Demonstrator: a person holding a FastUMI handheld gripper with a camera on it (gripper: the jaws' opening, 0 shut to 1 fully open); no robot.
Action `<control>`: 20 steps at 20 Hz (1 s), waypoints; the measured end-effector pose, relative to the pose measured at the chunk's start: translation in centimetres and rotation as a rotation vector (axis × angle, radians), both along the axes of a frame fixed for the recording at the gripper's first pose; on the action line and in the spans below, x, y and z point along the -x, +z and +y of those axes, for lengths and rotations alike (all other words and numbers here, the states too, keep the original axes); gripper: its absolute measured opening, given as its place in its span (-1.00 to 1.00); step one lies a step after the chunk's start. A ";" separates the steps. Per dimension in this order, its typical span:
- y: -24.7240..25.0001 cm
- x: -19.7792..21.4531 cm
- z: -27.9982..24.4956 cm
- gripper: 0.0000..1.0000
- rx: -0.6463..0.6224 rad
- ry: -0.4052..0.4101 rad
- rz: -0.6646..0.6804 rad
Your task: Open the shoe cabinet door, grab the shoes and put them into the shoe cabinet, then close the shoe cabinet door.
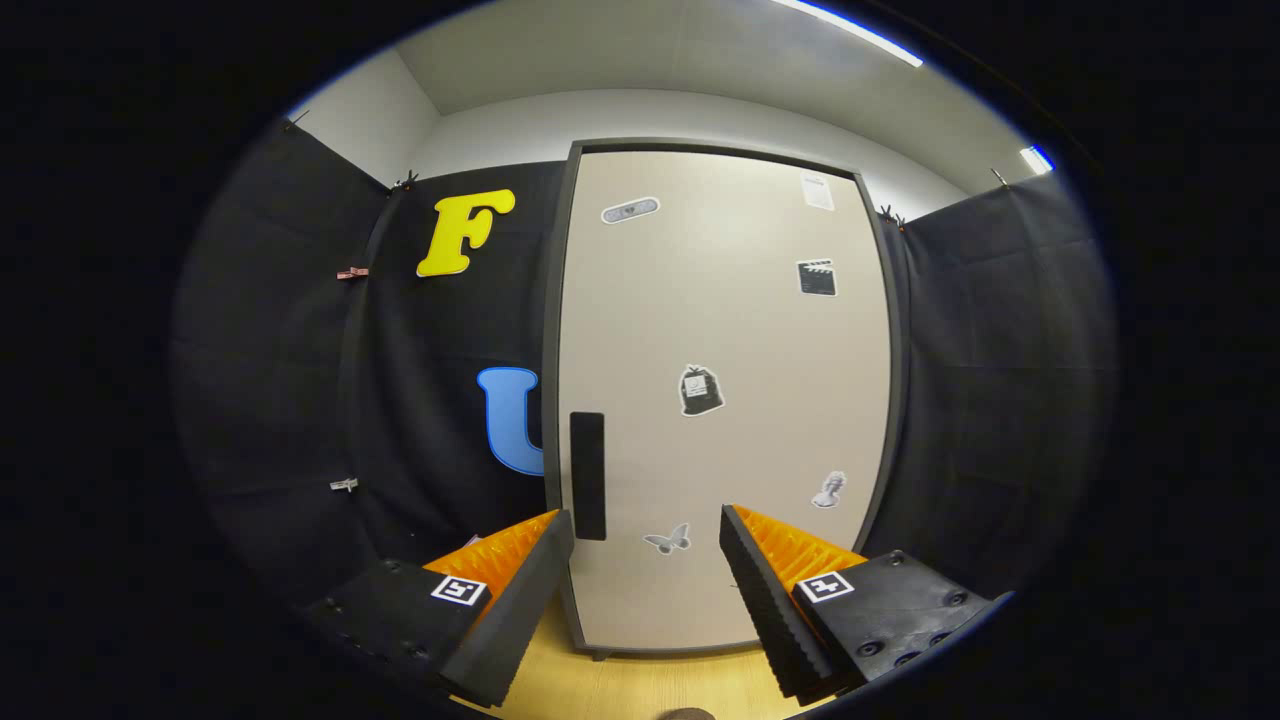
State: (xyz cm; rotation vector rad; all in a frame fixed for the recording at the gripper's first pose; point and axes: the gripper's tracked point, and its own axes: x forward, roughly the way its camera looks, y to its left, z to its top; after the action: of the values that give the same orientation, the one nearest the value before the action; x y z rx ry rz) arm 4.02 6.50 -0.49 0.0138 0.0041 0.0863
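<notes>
- The tall beige shoe cabinet with a dark grey frame stands upright straight ahead of the claw, backed against the black cloth wall of the booth
- Its single pale door is shut, flush within the frame, so whatever the cabinet holds is hidden
- A slim black vertical handle sits low on the door beside its left edge, just past the tip of the left finger
- Small stickers dot the door: a grey oval one near the top left, a white paper label at the top right, a black clapperboard below that, a dark sack-shaped one near the middle, a pale bust figure lower right, and a grey butterfly low down between the two fingers
- The claw is spread wide and grips nothing; its two fingers point at the lower part of the door, and I cannot tell whether the tips touch it
- The cabinet rests on a light wooden floor, which shows between the fingers under the cabinet's bottom edge
- Small clips pin the cloth wall to the left of the cabinet
- Above the cloth run a white wall and a ceiling with a bright strip light
</notes>
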 end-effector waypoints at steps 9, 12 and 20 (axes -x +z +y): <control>-2.4 -8.1 3.7 0.90 0.000 -0.019 0.041; -3.3 -10.5 4.1 0.86 -0.016 -0.036 0.061; -3.1 -13.3 4.5 0.38 -0.016 -0.081 0.035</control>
State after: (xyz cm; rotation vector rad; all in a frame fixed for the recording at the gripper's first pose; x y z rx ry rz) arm 17.30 11.01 -3.57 0.0313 0.0380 0.0053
